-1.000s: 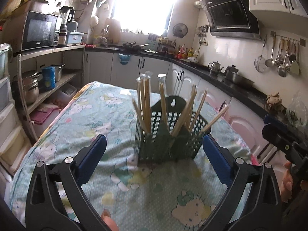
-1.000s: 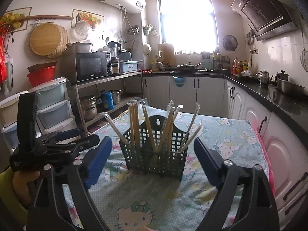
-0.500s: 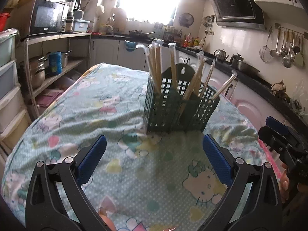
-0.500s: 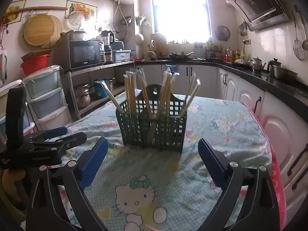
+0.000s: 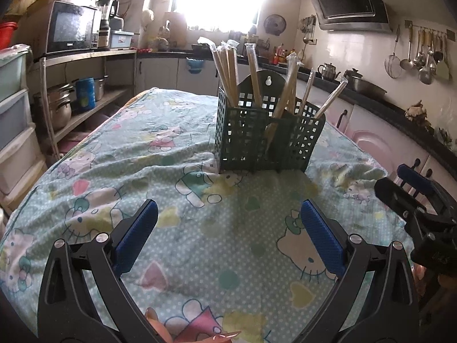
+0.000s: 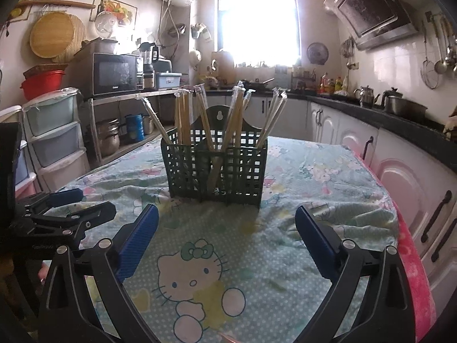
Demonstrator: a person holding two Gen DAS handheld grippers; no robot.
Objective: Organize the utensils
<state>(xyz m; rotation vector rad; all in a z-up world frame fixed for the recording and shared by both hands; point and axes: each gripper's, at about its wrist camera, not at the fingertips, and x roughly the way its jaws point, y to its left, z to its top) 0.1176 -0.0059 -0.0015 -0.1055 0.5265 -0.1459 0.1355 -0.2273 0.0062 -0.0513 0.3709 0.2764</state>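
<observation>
A dark green perforated utensil basket (image 5: 265, 140) (image 6: 217, 168) stands upright on the table, holding several wrapped chopstick pairs (image 5: 254, 77) (image 6: 182, 117) that lean out of its compartments. My left gripper (image 5: 228, 225) hangs open over the cloth, well short of the basket, nothing between its blue pads (image 5: 137, 237). My right gripper (image 6: 224, 228) is also open and empty, in front of the basket. Each view shows the other gripper at its edge: the right one (image 5: 420, 200), the left one (image 6: 65, 208).
A cartoon-cat tablecloth (image 5: 177, 188) (image 6: 300, 257) covers the table, rumpled near the basket. Shelves with a microwave (image 6: 114, 75) and pots stand at left, plastic drawers (image 6: 54, 140) beside them. Counter and cabinets (image 6: 400, 154) run along the right.
Both grippers have sunk lower toward the table, so the basket now sits higher in each view. Both stay open and empty.
</observation>
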